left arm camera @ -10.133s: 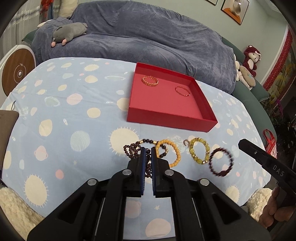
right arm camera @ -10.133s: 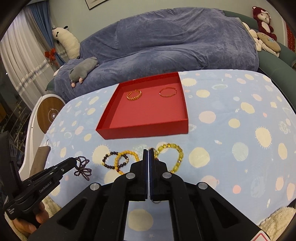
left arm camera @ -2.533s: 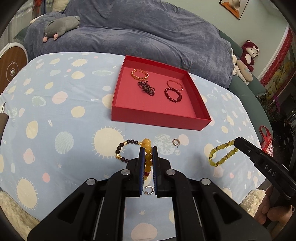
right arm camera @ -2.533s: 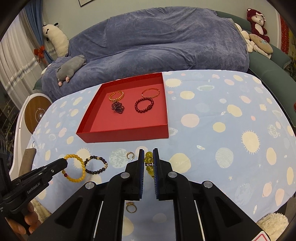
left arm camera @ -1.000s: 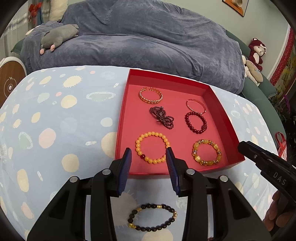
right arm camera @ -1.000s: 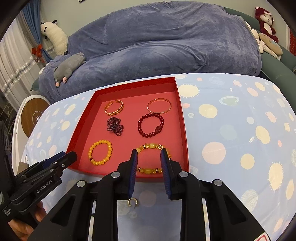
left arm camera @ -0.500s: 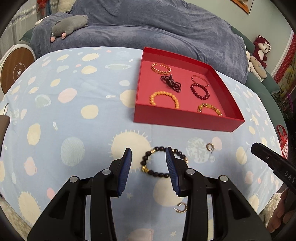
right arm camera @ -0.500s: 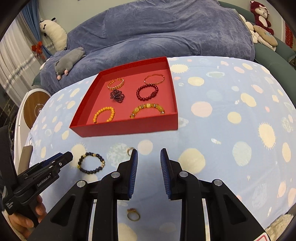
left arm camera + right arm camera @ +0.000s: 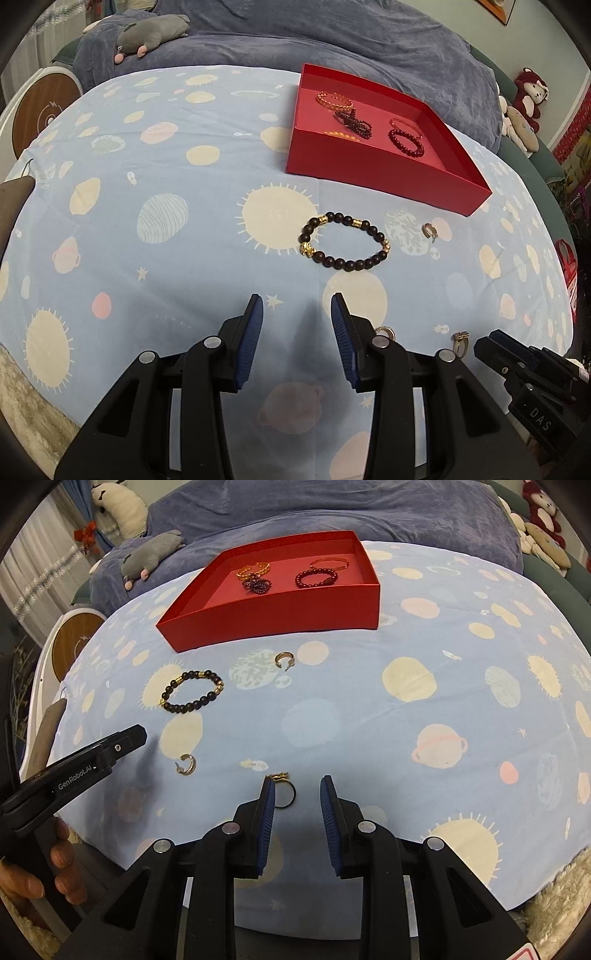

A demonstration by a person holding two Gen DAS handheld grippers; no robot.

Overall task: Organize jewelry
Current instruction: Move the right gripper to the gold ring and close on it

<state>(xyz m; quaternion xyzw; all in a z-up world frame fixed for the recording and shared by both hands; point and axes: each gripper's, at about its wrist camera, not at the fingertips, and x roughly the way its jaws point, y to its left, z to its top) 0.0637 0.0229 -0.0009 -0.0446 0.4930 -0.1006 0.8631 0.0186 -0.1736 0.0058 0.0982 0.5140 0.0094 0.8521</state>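
Note:
My left gripper [image 9: 296,306] is open and empty, low over the cloth. A black bead bracelet [image 9: 347,263] with gold spacers lies just beyond it. My right gripper [image 9: 297,788] is also open. A gold-topped ring [image 9: 279,776] lies at the tip of its left finger, partly inside the gap. The black bead bracelet [image 9: 184,707] lies far left of it. Two small hoop earrings [image 9: 188,764] [image 9: 284,660] rest on the cloth. The red tray [image 9: 277,616] stands farther back and holds several bracelets.
The round table wears a blue planet-print cloth [image 9: 166,184]. A blue-covered sofa [image 9: 295,33] with a grey plush toy [image 9: 151,31] sits behind it. The left gripper [image 9: 110,746] shows at the right wrist view's left edge, with a hand on its handle.
Both grippers have drawn back from over the tray toward the table's near edge and sunk lower. The tray now sits farther away. Jaw widths look unchanged.

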